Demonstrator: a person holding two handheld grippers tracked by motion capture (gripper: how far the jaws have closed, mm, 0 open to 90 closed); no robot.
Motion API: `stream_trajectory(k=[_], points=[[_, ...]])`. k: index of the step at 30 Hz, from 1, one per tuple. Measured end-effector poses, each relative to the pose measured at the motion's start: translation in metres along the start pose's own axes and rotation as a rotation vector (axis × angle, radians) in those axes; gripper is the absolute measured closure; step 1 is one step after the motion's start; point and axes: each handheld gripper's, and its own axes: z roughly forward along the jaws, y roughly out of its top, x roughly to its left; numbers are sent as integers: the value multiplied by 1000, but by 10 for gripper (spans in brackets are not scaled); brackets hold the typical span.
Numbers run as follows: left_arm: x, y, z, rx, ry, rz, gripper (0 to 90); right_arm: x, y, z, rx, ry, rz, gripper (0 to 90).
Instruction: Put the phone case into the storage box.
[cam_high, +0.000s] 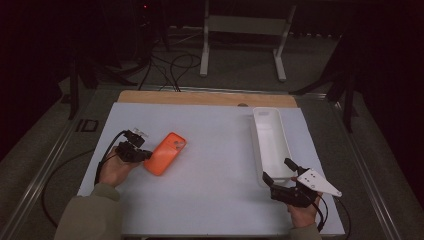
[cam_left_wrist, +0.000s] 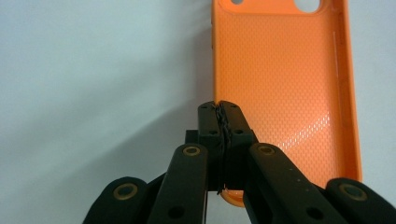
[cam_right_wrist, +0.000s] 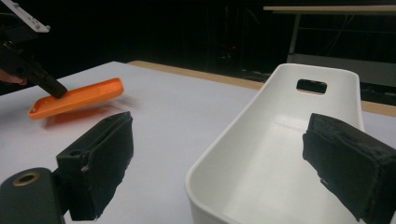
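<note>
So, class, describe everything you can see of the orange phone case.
The orange phone case looks like soft, matt plastic, its dimpled inner side facing up, with a raised rim and cut-outs at the far end. The left hand-held gripper is shut on its near rim. In the right gripper view it seems slightly lifted above the white table.

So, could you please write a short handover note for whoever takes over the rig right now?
Left gripper: shut on the side wall of the orange phone case, which is lifted off the table in the right gripper view.
Right gripper: open, holding nothing, at the near end of the white tray.
Done: case grasped and raised.
Left: probably carrying the case to the tray, which holds nothing yet, and releasing it.
</note>
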Motion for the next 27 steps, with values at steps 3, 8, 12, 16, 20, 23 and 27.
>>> stream_trajectory(k=[3, 8, 12, 16, 20, 23, 27], points=[[0, 1, -5, -18, 3, -5, 899, -1, 0, -1, -2, -1, 5, 85], [-2, 3, -15, -58, 15, -3, 899, -1, 0, 0, 0, 1, 7, 85], [-4, 4, -21, -84, 18, -3, 899, -1, 1, 0, 4, 1, 8, 85], [-5, 3, -25, -105, 23, -4, 899, -1, 1, 1, 7, 4, 12, 85], [-6, 3, -30, -126, 26, -2, 899, -1, 1, 2, 10, 11, 14, 85], [-7, 3, -33, -142, 29, 1, 899, 0, 3, 3, 12, 10, 14, 84], [-8, 4, -38, -164, 37, 4, 899, -1, 4, 4, 9, 15, 20, 84]])
